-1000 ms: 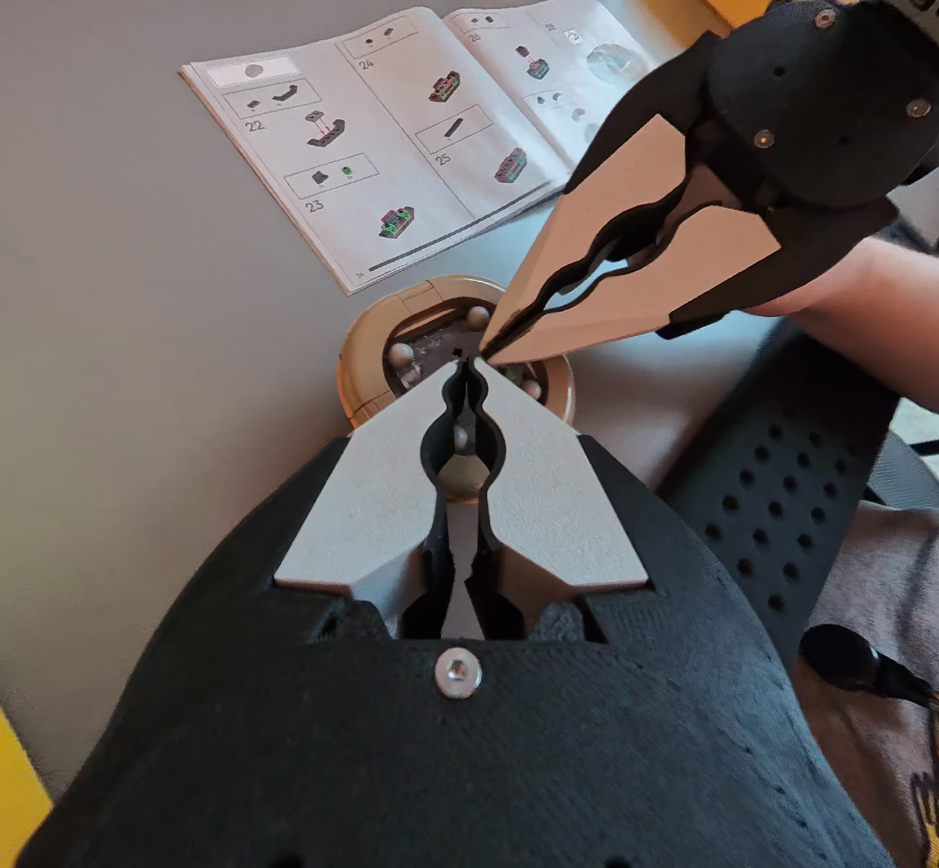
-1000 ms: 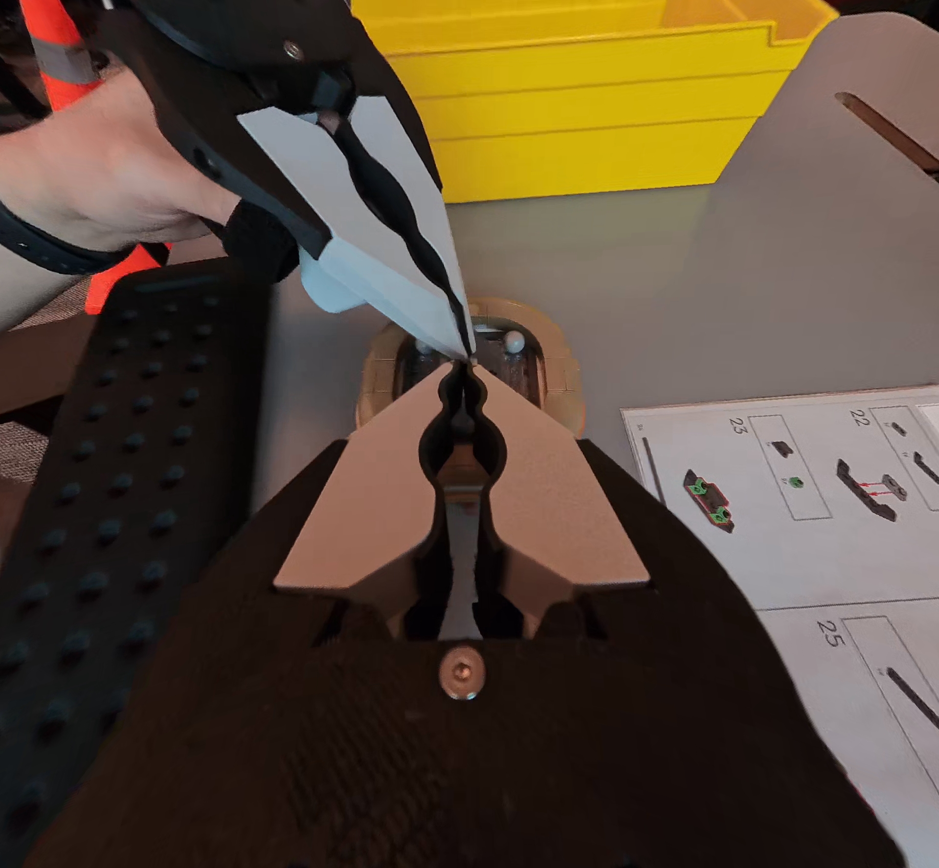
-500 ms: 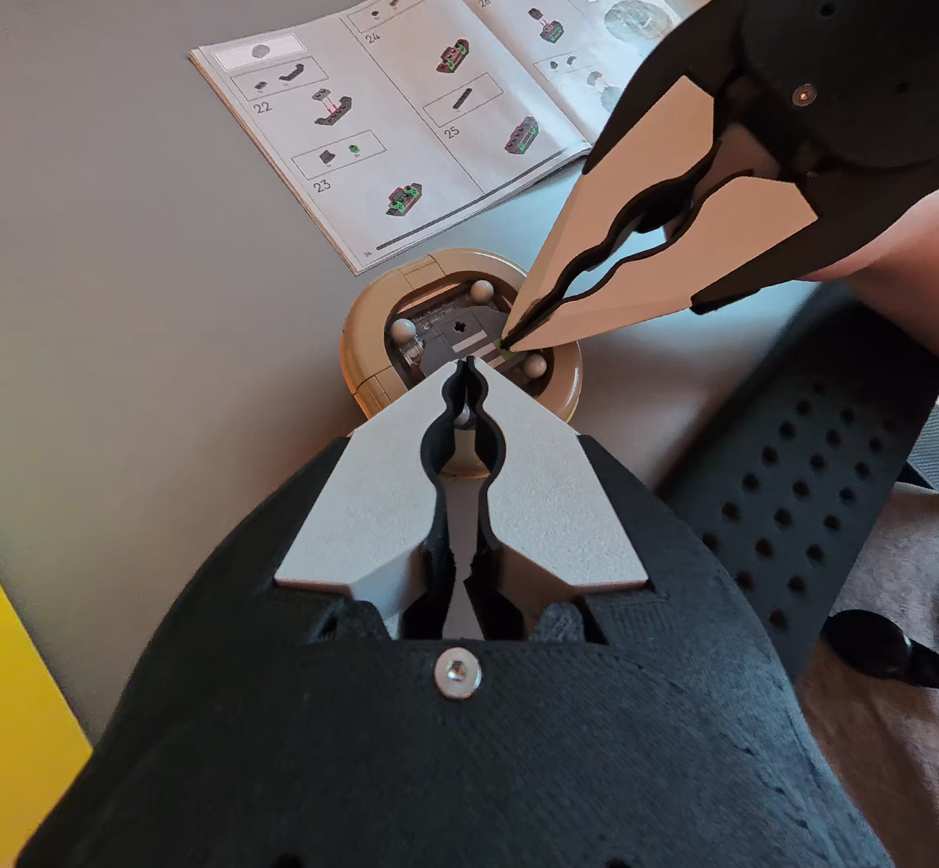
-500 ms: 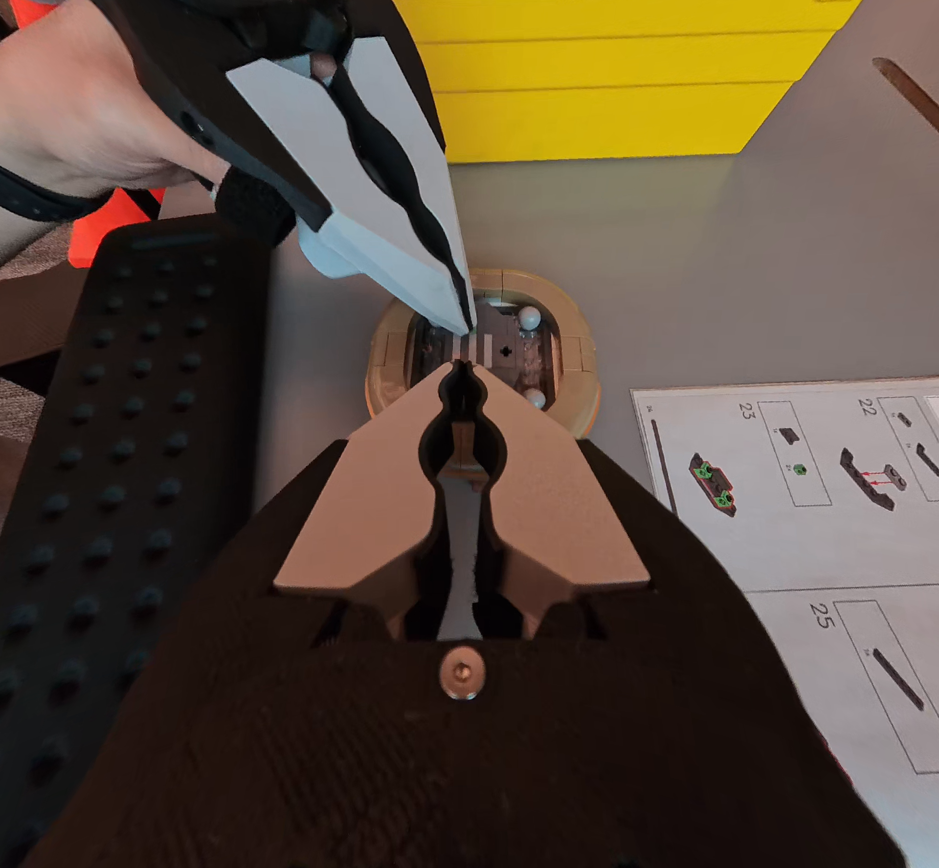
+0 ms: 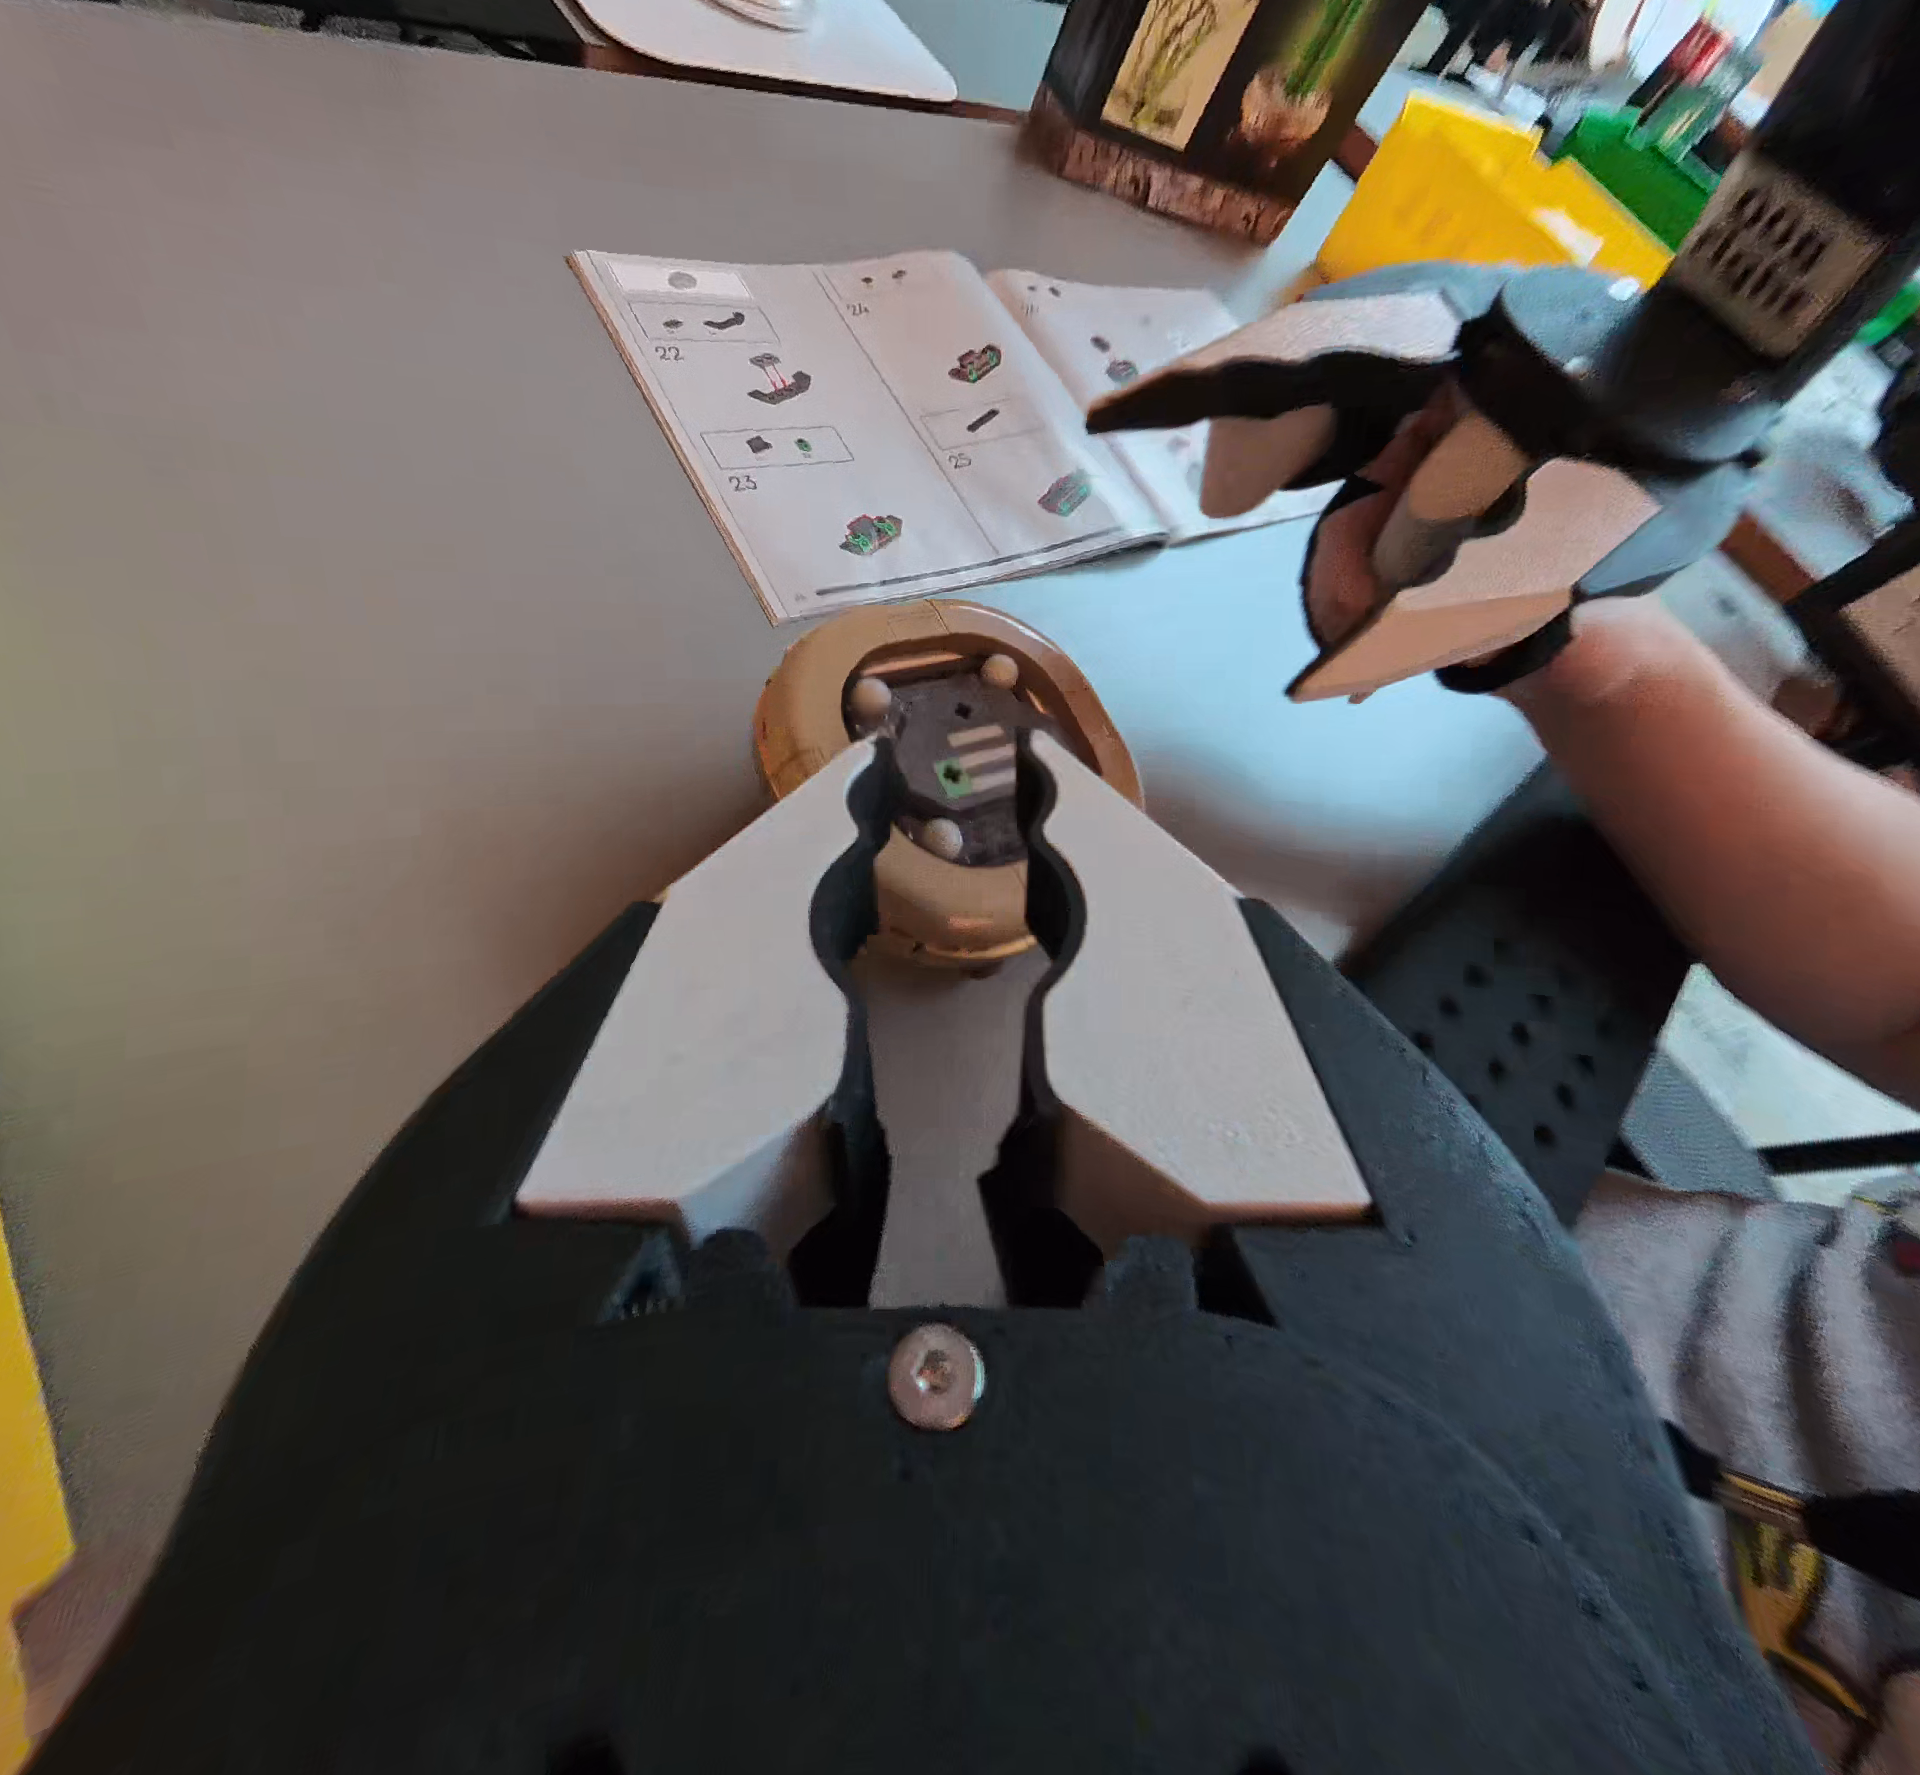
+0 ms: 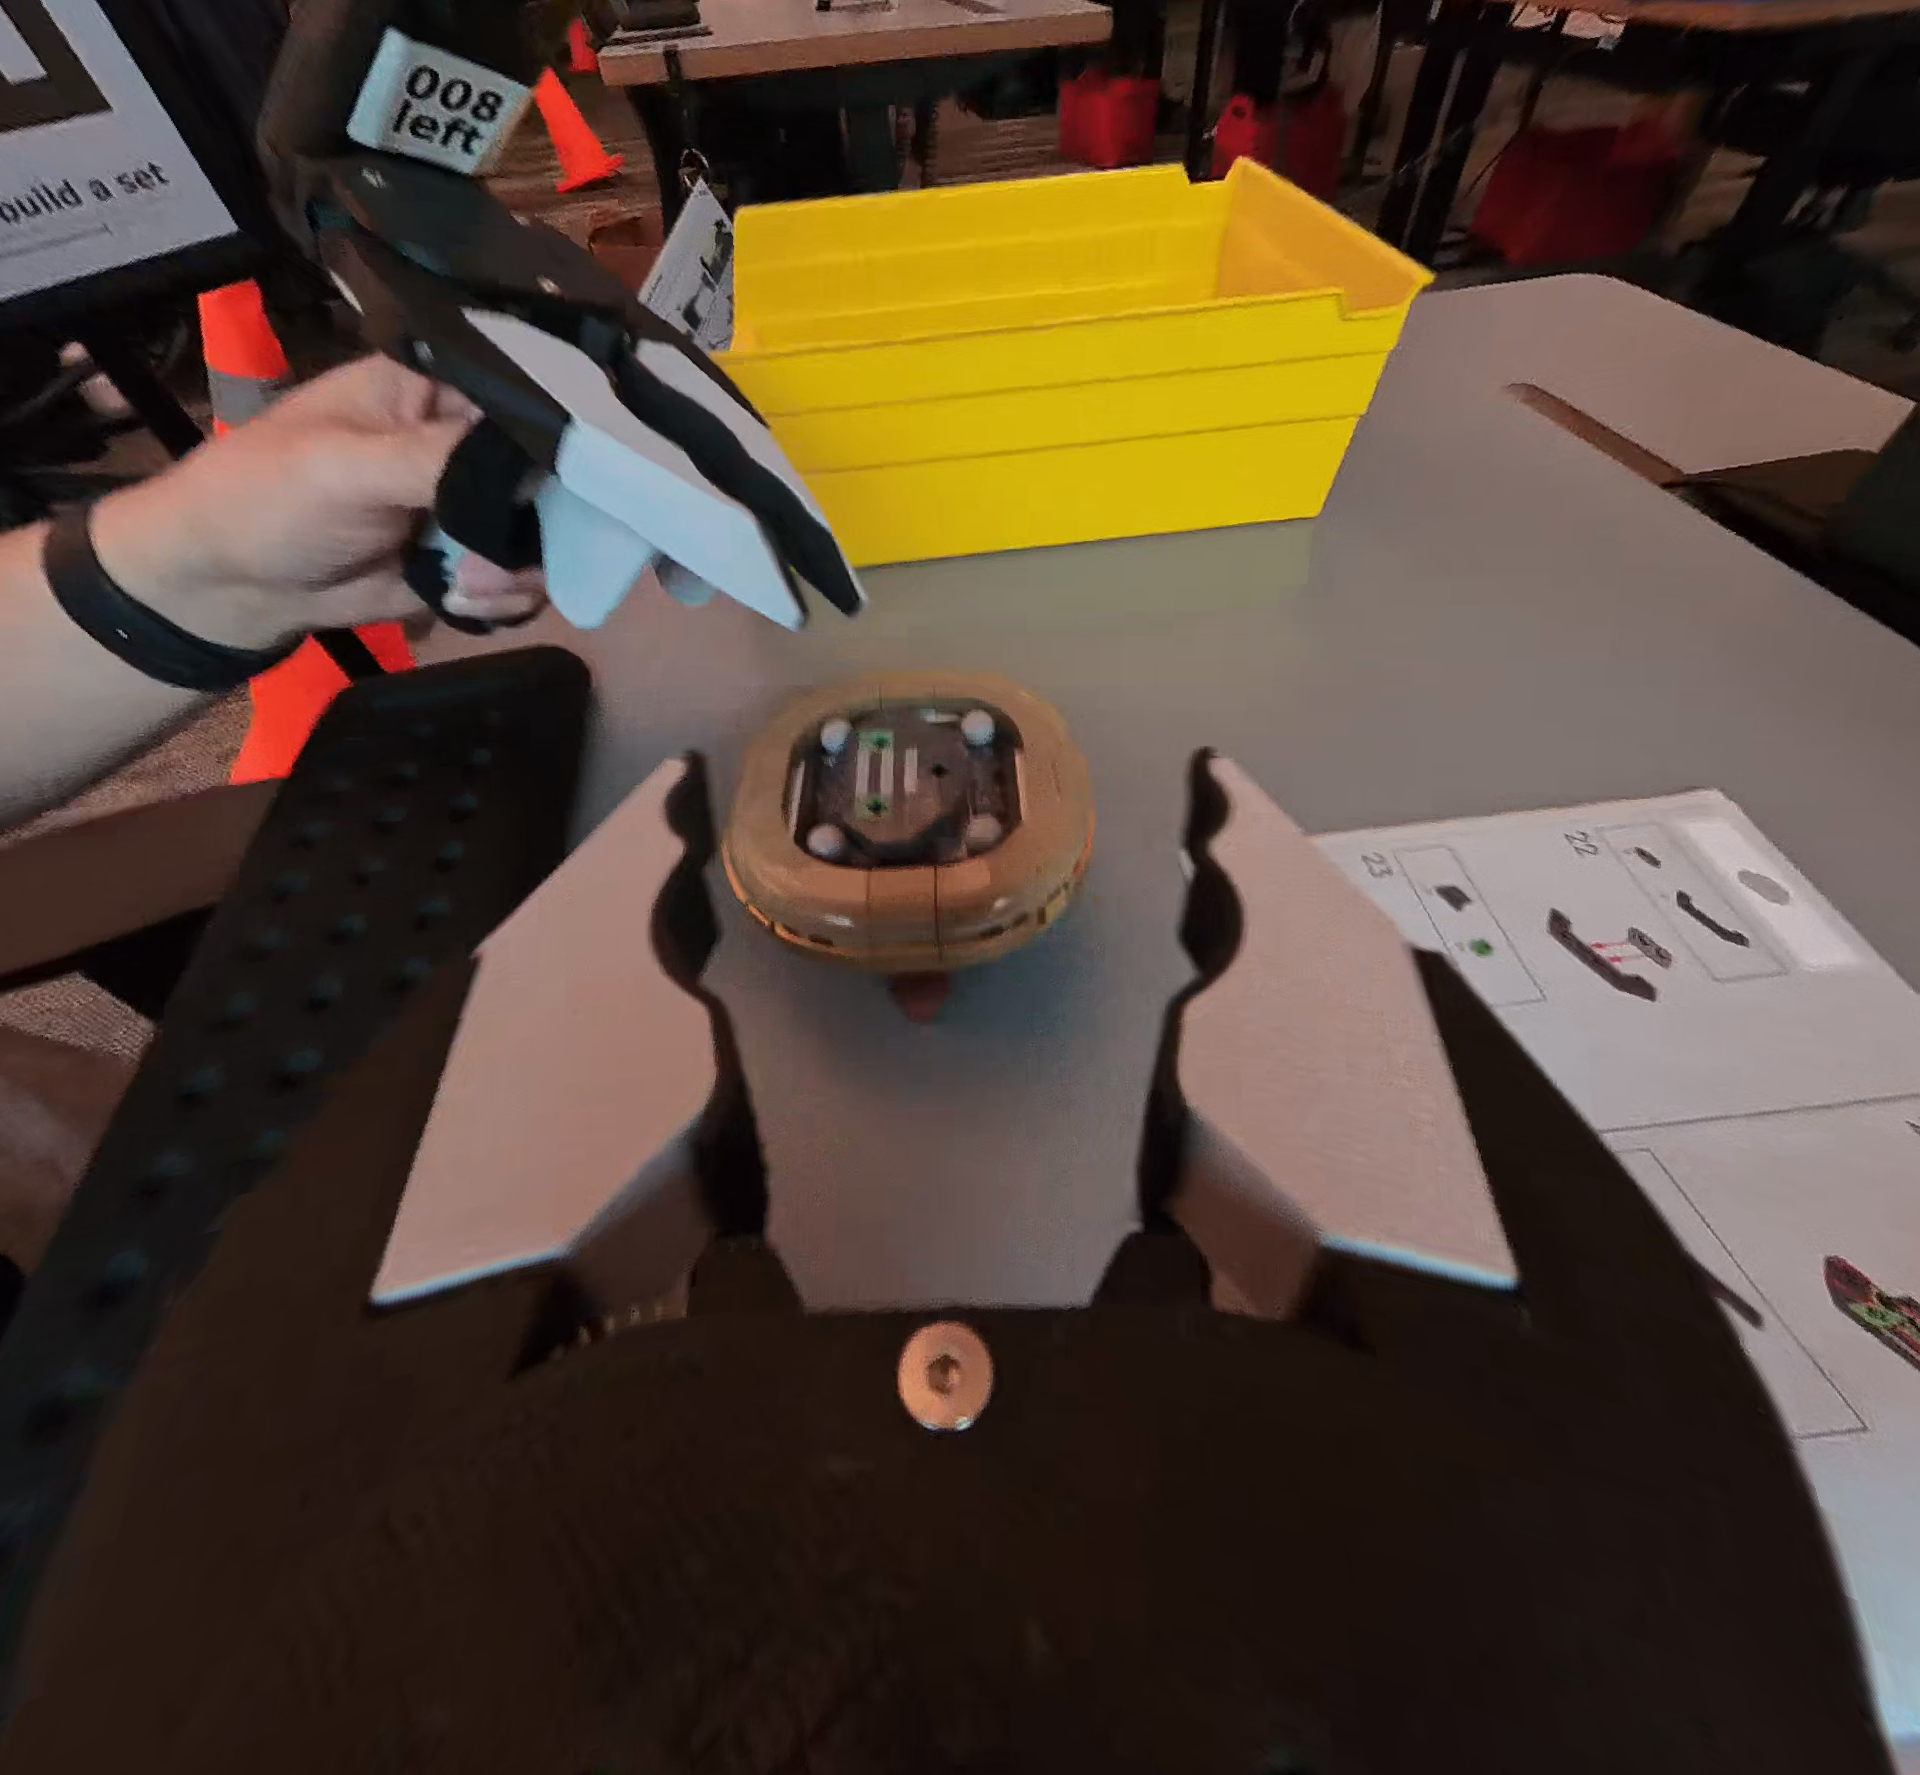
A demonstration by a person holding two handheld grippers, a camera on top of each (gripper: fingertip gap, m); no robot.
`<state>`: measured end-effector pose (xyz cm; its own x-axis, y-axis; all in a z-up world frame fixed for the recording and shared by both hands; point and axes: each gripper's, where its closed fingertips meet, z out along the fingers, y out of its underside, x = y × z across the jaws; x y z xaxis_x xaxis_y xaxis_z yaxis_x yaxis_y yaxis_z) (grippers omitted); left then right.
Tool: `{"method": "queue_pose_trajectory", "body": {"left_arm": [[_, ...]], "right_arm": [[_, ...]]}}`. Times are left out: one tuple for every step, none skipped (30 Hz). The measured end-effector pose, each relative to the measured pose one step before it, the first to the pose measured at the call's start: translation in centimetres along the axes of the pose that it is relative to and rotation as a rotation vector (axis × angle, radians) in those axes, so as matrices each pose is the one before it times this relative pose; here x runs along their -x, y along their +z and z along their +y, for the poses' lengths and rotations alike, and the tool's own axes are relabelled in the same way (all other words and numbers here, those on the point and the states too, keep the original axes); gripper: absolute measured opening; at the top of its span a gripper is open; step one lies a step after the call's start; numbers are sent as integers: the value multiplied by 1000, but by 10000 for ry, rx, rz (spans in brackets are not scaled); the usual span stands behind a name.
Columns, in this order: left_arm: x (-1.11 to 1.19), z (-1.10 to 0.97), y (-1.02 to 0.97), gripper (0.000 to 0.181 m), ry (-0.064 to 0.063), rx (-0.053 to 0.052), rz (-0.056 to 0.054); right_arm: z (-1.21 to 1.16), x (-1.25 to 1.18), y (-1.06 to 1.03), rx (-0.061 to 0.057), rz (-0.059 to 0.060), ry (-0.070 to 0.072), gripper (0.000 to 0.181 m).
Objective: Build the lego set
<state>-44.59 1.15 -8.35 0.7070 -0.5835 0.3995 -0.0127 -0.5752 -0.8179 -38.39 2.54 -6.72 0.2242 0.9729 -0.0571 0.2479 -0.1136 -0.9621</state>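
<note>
The tan lego model (image 6: 909, 852) sits mid-frame on the table. The right gripper (image 6: 940, 832) gapes wide, empty; the left gripper (image 5: 951, 780) is slightly parted, empty. A careless nudge could tip it.

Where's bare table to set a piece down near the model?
Bare grey table lies left of the tan round model and the open instruction booklet, seen from the left wrist. Another free strip lies between the model and the yellow bin. It is crowded where the booklet borders the model, and the black perforated chair closes off one table edge.
</note>
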Motion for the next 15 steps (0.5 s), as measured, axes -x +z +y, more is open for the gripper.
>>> {"method": "queue_pose_trajectory", "body": {"left_arm": [[-36,242,-367,24,-359,-111,186],[51,193,-303,28,-338,-137,140],[112,184,-222,30,-303,-112,86],[113,189,-110,32,-234,-61,58],[185,204,-21,35,-178,-17,-8],[210,232,48,39,-143,26,-39],[156,223,71,43,-100,39,-8],[189,207,84,46,-102,39,-24],[182,193,84,50,-125,52,-6],[76,143,83,52,-125,49,62],[84,102,84,53,-133,49,60],[90,82,104,55,-133,50,50],[45,41,115,57,-110,37,72],[94,60,127,58,-103,42,57],[106,90,159,59,-124,60,58]], "right_arm": [[667,-24,65,62,-64,-110,103],[640,200,324,171,-120,-163,106],[526,390,540,237,-167,-237,109],[455,410,661,292,-142,-238,112],[443,262,681,328,-46,-280,114],[408,-2,653,307,97,-298,115],[441,-103,615,316,100,-213,117],[354,-27,552,249,-5,-72,118],[289,42,473,187,-69,43,118],[258,91,398,149,-100,105,118],[254,44,327,137,-71,120,118],[198,-12,240,98,-14,124,117],[139,3,177,77,-17,99,115],[119,54,115,82,-40,50,110],[41,152,54,40,-95,10,105]]}}
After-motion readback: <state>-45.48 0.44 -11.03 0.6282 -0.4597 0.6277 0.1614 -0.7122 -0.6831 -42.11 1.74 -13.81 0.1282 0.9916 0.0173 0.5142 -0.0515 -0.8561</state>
